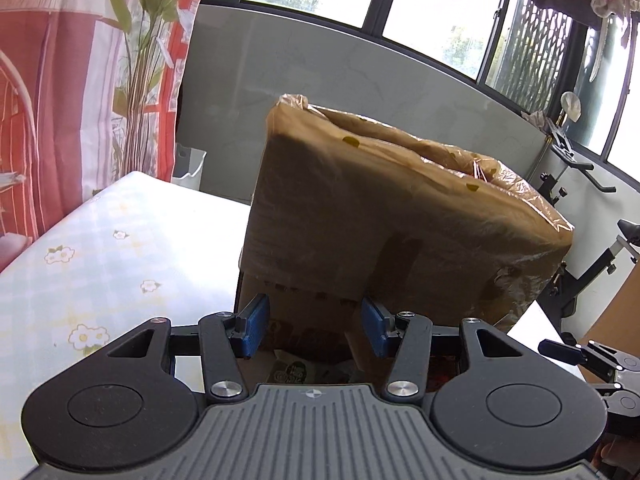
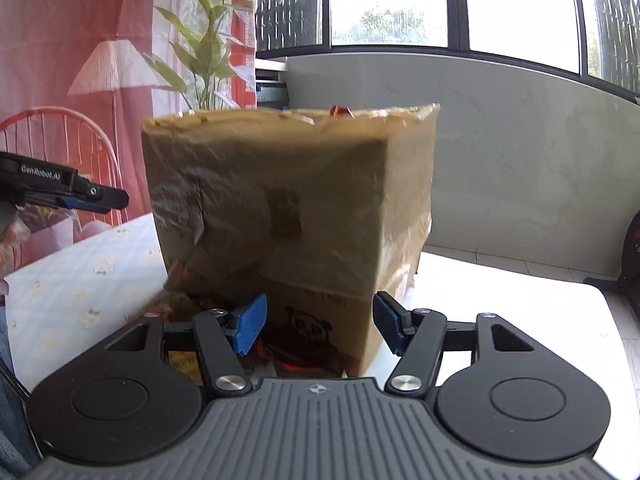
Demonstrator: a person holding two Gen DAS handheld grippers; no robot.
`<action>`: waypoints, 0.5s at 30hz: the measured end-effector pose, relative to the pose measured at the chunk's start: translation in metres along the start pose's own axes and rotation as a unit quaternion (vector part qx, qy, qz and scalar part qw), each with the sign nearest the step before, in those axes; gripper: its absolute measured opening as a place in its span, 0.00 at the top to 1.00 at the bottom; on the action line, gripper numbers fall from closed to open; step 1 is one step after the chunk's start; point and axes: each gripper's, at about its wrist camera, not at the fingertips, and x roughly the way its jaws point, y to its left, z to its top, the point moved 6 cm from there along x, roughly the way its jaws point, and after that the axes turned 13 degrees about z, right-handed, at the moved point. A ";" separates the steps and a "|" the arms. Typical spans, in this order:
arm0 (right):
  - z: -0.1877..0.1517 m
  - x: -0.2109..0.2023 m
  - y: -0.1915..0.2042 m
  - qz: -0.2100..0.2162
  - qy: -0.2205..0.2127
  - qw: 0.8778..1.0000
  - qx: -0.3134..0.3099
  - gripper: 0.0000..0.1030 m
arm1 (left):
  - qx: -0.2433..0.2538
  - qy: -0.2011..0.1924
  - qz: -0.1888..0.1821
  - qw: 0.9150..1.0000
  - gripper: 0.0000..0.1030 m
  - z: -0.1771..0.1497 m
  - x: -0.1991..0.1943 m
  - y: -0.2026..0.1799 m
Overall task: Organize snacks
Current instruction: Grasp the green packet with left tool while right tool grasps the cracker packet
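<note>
Cardboard box (image 1: 400, 216), its open flaps wrapped in plastic, is standing on the bench (image 1: 100, 248); left tool (image 1: 316, 328) and right tool (image 2: 320, 330) are hovering near it, both spread, pinching nothing.

A tall brown cardboard box (image 1: 380, 216) is showing a matt, papery face under a loose wrap of thin glossy plastic film (image 1: 516, 196) that is crinkling and catching the window light along its top rim. The table's pale checked cloth with printed flowers (image 1: 100, 256) is looking soft and matt. The left black plastic gripper (image 1: 316, 330) is presenting smooth, faintly sheeny arms, bright polished metal pivot screws and rough-textured blue rubbery pads (image 1: 256, 320). The right black plastic gripper (image 2: 320, 326) is showing the same finish, with a ribbed matt grey body (image 2: 320, 428). The grey wall (image 2: 500, 152) is looking smooth and dull.
</note>
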 end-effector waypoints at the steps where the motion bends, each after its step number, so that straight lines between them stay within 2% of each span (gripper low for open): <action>1: -0.008 0.002 -0.003 -0.004 0.007 1.000 0.006 0.40 | 0.001 0.006 0.006 1.000 0.48 -0.003 0.002 0.001; 4: -0.040 0.015 -0.011 -0.011 0.044 0.999 0.026 0.40 | -0.003 0.027 0.020 0.999 0.48 -0.012 0.006 0.004; 8: -0.062 0.025 -0.017 -0.014 0.066 0.997 0.043 0.40 | 0.001 0.038 0.032 0.999 0.48 -0.020 0.010 0.008; 15: -0.068 0.028 -0.025 -0.011 0.071 0.996 0.055 0.40 | 0.011 0.054 0.053 0.997 0.48 -0.029 0.018 0.011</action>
